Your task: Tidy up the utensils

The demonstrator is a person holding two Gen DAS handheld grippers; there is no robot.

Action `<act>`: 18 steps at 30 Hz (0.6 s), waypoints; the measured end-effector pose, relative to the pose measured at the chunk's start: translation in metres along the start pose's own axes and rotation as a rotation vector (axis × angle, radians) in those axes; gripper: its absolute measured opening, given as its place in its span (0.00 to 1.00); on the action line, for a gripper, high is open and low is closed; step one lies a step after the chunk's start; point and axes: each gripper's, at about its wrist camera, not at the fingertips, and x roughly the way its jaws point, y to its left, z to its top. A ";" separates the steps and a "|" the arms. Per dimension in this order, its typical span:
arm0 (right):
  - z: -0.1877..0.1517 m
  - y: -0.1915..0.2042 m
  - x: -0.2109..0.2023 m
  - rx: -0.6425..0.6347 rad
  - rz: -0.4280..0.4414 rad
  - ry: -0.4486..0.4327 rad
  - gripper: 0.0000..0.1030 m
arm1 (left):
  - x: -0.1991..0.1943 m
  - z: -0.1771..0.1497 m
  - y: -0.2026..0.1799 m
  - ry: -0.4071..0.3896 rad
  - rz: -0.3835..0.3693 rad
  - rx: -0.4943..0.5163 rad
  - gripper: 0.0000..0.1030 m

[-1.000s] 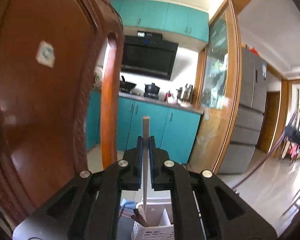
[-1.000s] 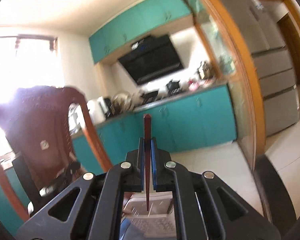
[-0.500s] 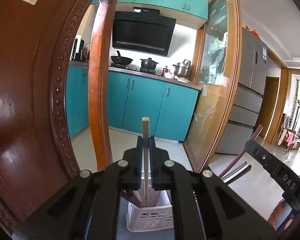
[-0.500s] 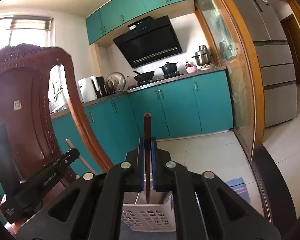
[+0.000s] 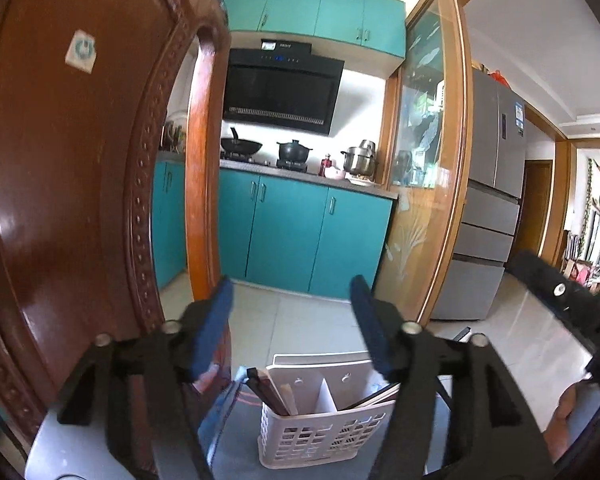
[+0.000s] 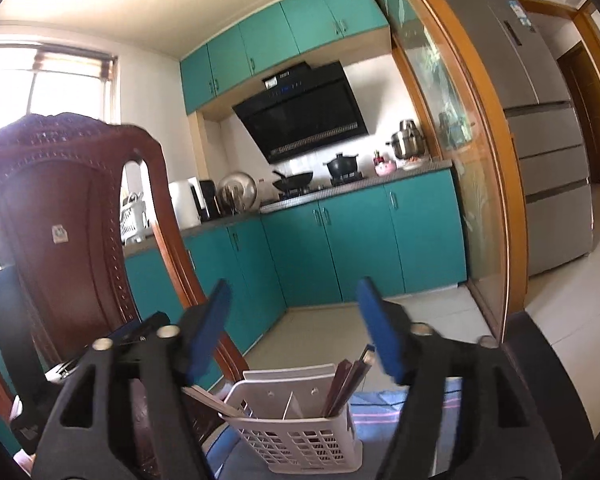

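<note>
Two hand-held grippers hang with jaws spread wide and nothing between them, both having just been opening: the left gripper (image 5: 292, 320) and the right gripper (image 6: 294, 322). At six o'clock below each stands the white utensil basket (image 5: 320, 436) (image 6: 296, 440), split by a divider. Dark and pale chopsticks (image 5: 274, 394) lean in its left compartment in the left view; more chopsticks (image 6: 346, 386) lean at the right in the right view. A carved wooden chair (image 5: 72, 184) fills nine o'clock; teal cabinets (image 6: 340, 240) lie beyond.
</note>
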 end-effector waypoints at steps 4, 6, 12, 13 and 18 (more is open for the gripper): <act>0.000 0.004 -0.014 -0.036 -0.019 -0.024 0.83 | -0.010 -0.003 -0.009 -0.012 0.019 0.055 0.73; -0.003 0.004 -0.022 -0.051 -0.031 -0.022 0.85 | -0.023 -0.005 -0.011 -0.017 0.018 0.075 0.78; -0.029 -0.006 -0.085 -0.051 -0.081 0.012 0.97 | -0.085 -0.037 -0.021 0.023 0.008 0.191 0.94; -0.036 -0.007 -0.097 -0.059 -0.110 0.023 0.97 | -0.092 -0.041 -0.021 0.035 0.003 0.193 0.94; -0.064 -0.009 -0.146 -0.074 -0.224 0.129 0.97 | -0.146 -0.068 -0.019 0.092 0.005 0.176 0.96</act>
